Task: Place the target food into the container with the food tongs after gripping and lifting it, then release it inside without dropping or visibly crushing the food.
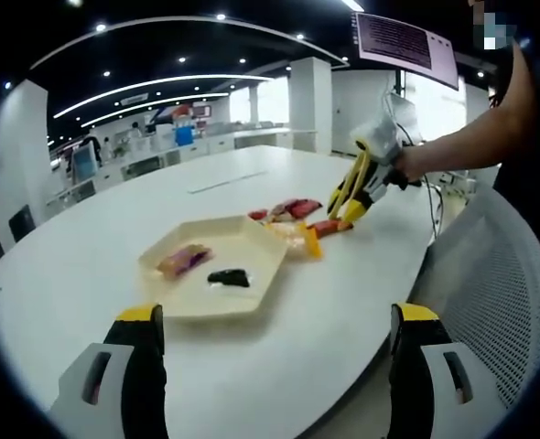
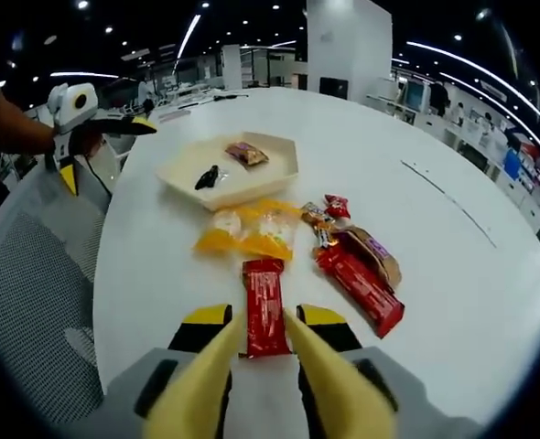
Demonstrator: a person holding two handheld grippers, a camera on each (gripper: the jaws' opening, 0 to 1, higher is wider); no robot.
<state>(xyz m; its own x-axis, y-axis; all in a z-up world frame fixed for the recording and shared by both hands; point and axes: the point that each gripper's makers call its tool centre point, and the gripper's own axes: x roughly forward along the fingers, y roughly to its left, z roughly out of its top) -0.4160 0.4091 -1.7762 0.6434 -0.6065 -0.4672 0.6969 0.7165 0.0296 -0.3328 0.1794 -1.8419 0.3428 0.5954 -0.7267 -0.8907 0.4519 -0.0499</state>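
Observation:
My right gripper (image 2: 264, 322) is shut on yellow food tongs (image 2: 329, 384). The tong arms stand apart on either side of the near end of a red snack bar (image 2: 264, 311) lying on the white table; I cannot tell if they touch it. A cream hexagonal tray (image 2: 275, 172) further ahead holds a pink-purple packet (image 2: 245, 154) and a small black item (image 2: 207, 176). In the left gripper view, my left gripper (image 1: 279, 320) is open and empty just short of the tray (image 1: 252, 297). The right gripper (image 1: 354, 194) with its tongs reaches down over the snack pile (image 1: 293, 219).
Yellow packets (image 2: 252, 230), a long red bar (image 2: 361, 285), a brown packet (image 2: 378, 254) and a small red packet (image 2: 335, 206) lie between the red bar and the tray. A white mesh chair (image 1: 499, 274) stands at the table's curved edge. The left gripper (image 2: 101, 146) is beyond the chair.

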